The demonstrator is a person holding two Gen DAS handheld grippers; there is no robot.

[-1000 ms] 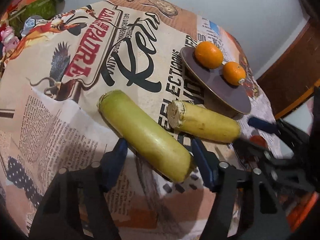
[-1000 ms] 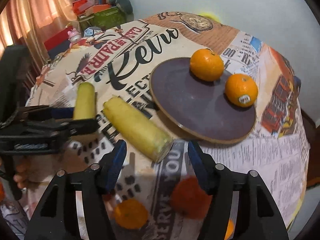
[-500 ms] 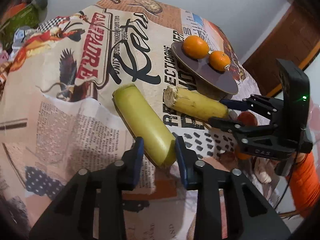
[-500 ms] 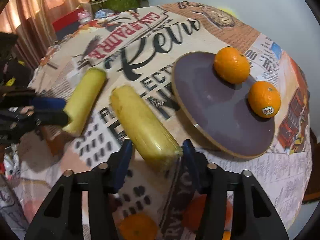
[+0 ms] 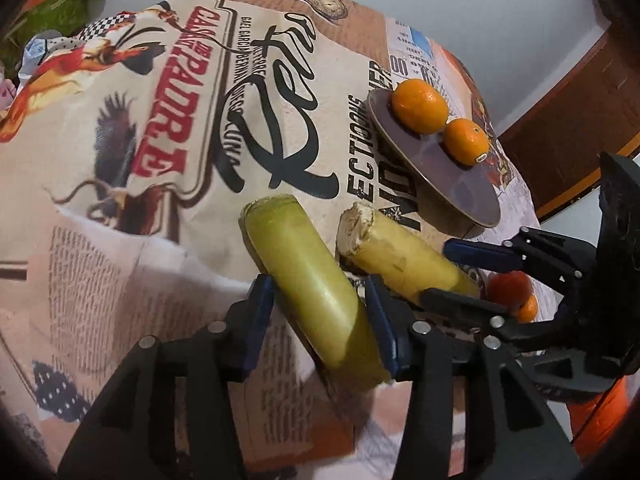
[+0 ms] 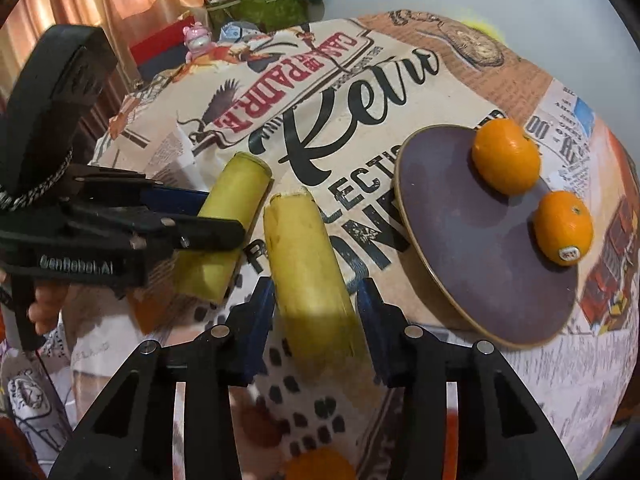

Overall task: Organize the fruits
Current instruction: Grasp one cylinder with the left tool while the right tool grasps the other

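Fruit first: your green piece [image 5: 316, 284] sits low centre of the left view, clamped between the left gripper [image 5: 320, 320] pads, with the yellow piece [image 5: 400, 254] just to its right. In the right view that yellow piece [image 6: 310, 276] lies low centre, the right gripper [image 6: 316, 316] closed against both its sides. The plate [image 6: 452, 240] is at mid right with two oranges [image 6: 506, 156] on its far edge, its near half bare. You look to be lifting both pieces toward it. Raise them level, keep the two grippers apart so they don't knock, and clear the plate rim before lowering. Hold each piece firmly but gently; the skin looks smooth and may slip. Another orange [image 6: 320, 464] lies at the bottom edge
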